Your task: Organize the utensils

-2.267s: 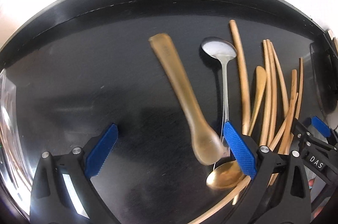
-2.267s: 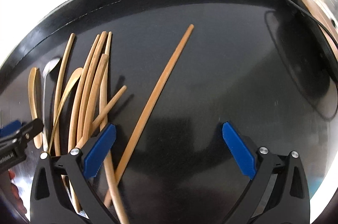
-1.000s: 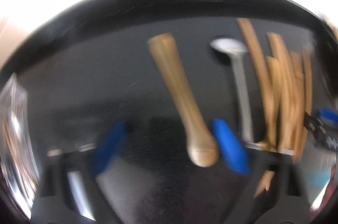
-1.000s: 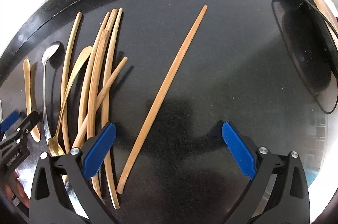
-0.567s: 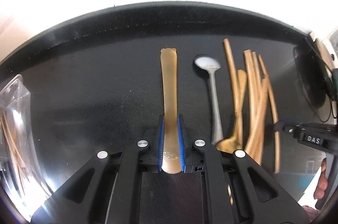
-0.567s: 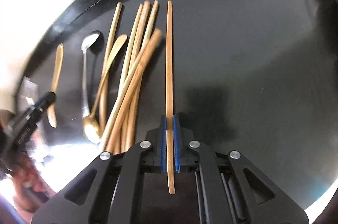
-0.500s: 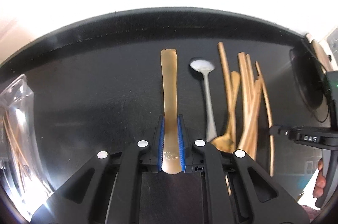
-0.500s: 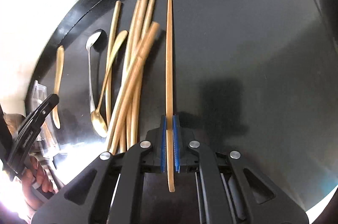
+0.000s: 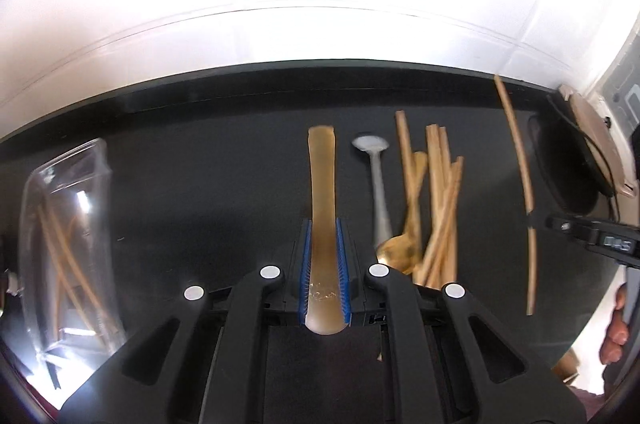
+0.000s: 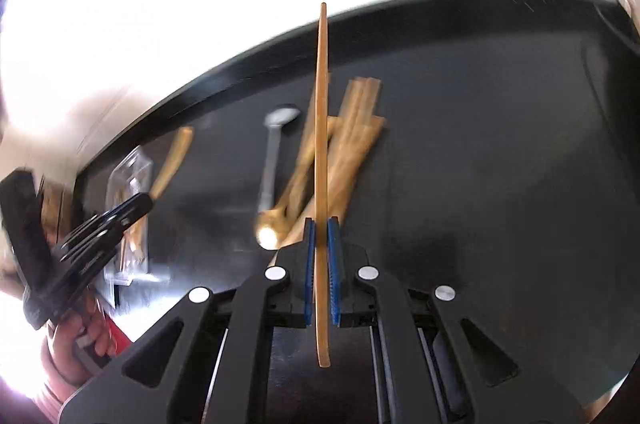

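My left gripper (image 9: 323,224) is shut on a gold flat-handled utensil (image 9: 322,180) and holds it above the black table (image 9: 192,184). My right gripper (image 10: 321,224) is shut on a long wooden chopstick (image 10: 321,128), lifted off the table; it also shows in the left wrist view (image 9: 522,180). A silver spoon (image 9: 378,184), a gold spoon (image 9: 404,244) and a pile of wooden chopsticks (image 9: 438,200) lie on the table between the grippers. A clear plastic container (image 9: 64,240) with several chopsticks stands at the left.
A dark round lid or pad (image 9: 568,172) with a cable lies at the table's right end. The white wall (image 9: 320,4) runs behind the table's far edge. The pile shows blurred in the right wrist view (image 10: 340,160).
Both grippers closed on their utensils and have since lifted. The left rose with the gold utensil; the right rose and swung left with the chopstick, bringing the container into its view.
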The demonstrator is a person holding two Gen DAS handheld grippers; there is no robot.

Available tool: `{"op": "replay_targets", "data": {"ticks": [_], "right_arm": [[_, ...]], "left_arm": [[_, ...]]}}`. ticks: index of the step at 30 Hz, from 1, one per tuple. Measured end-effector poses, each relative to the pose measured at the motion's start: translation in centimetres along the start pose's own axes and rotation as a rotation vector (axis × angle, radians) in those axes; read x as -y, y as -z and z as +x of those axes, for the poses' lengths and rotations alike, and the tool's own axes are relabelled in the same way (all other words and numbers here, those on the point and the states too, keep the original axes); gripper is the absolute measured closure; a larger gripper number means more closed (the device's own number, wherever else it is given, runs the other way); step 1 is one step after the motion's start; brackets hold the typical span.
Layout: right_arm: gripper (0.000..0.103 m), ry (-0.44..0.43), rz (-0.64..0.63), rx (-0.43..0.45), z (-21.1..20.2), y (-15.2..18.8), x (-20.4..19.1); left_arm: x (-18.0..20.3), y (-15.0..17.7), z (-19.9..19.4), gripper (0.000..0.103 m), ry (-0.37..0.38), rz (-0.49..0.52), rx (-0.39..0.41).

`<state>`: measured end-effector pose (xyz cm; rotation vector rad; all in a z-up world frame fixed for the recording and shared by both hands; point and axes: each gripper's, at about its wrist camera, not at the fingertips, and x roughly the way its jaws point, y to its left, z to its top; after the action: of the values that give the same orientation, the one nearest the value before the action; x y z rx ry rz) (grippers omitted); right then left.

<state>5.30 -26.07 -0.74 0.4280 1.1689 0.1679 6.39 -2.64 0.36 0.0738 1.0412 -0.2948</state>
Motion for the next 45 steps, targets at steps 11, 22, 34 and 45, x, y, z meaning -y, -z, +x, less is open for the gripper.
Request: {"op": "replay_targets", "data": {"ticks": [11,22,34,45], "right_arm": [[0.096,-0.040,-0.163,-0.071,5.2,3.3,-13.3],[0.096,-0.032,-0.237,-0.103,8.4,5.5,-24.5],[0.096,0.056,-0.087,-0.039,6.2,6.0,-21.1],[0.096,0.101,0.080,0.006,2.3,7.1,-13.2]], "left_arm": [[-9.9,1.8,-4.9,0.103,-0.063,-0.093,0.035],[-20.7,4.2,-8.2,0.103,-0.047,-0.166,0.050],[-11.9,5.0,0.6,0.011,0.018,0.244,-0.128],[-7.8,5.8,7.8,0.031,0.046,0.344,-0.244]]}}
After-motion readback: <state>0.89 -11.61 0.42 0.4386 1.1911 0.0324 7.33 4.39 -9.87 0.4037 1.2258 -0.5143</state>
